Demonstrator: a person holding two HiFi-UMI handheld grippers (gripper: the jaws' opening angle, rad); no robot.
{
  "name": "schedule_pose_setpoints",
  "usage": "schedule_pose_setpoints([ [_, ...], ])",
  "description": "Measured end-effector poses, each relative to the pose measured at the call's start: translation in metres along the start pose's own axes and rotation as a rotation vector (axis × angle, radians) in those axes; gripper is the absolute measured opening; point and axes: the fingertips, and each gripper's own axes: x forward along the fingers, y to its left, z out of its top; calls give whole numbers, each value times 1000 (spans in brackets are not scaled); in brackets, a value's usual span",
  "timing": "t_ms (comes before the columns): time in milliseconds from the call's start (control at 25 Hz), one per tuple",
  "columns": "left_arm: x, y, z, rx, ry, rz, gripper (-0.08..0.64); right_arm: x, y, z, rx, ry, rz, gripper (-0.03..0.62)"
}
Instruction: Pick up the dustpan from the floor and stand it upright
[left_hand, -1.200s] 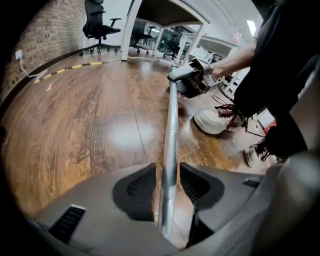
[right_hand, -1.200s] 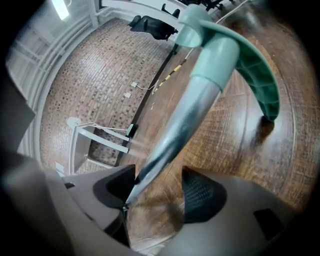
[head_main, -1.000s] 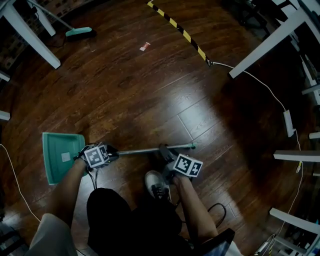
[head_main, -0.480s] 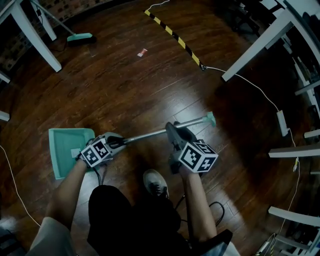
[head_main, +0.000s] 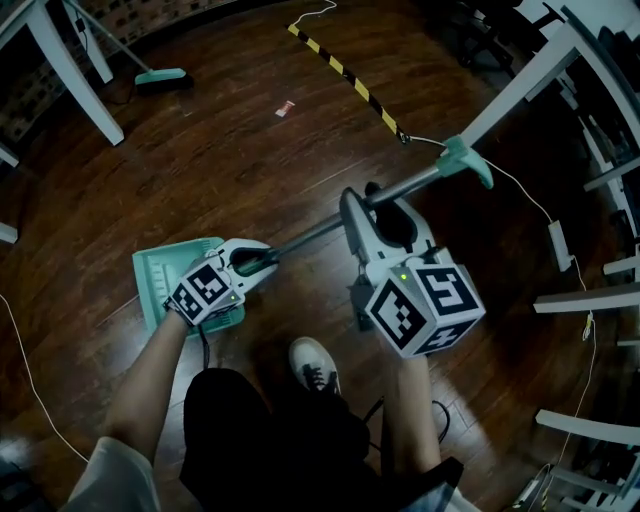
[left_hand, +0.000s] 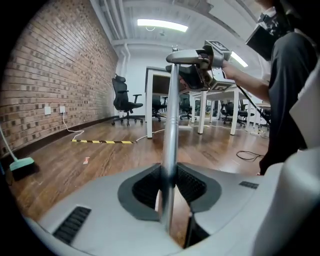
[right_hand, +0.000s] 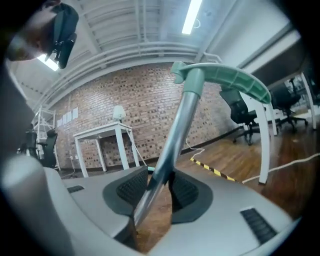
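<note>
Dustpan (head_main: 160, 275): teal scoop, long silver pole (head_main: 312, 236), curved teal grip (head_main: 467, 160).

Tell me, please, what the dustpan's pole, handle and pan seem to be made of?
Pole: probably metal, silvery with a bright streak of reflected light.
Handle: likely moulded plastic, matte teal, smoothly curved.
Pan: apparently the same teal plastic, dull finish.

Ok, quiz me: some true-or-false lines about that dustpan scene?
1. The left hand-held gripper and the right hand-held gripper both clamp the pole. True; the right one's jaws have just been closing further on it.
2. The pan is red. False: it is green.
3. A broom sits on the floor. True.
4. The right hand-held gripper is the one nearer the pan. False: the left is; the right is nearer the handle.
</note>
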Motion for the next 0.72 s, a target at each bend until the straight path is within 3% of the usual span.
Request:
schedule_pose_setpoints([
  [120,0,-1,17,36,-33,-3,106,5,31,29,-141,-16,54,135],
  [280,-8,3,33,19,-107,18,103,10,89,56,-339,-50,147,133],
  [400,-13,5,41,-7,-157,43,100,13,134,57,-436,-47,235,126],
  [520,-19,6,42,-42,-191,63,97,16,168,55,-456,-85,298,118],
  [720,-26,13,40,-75,-197,107,97,19,177,55,-383,-138,314,109],
])
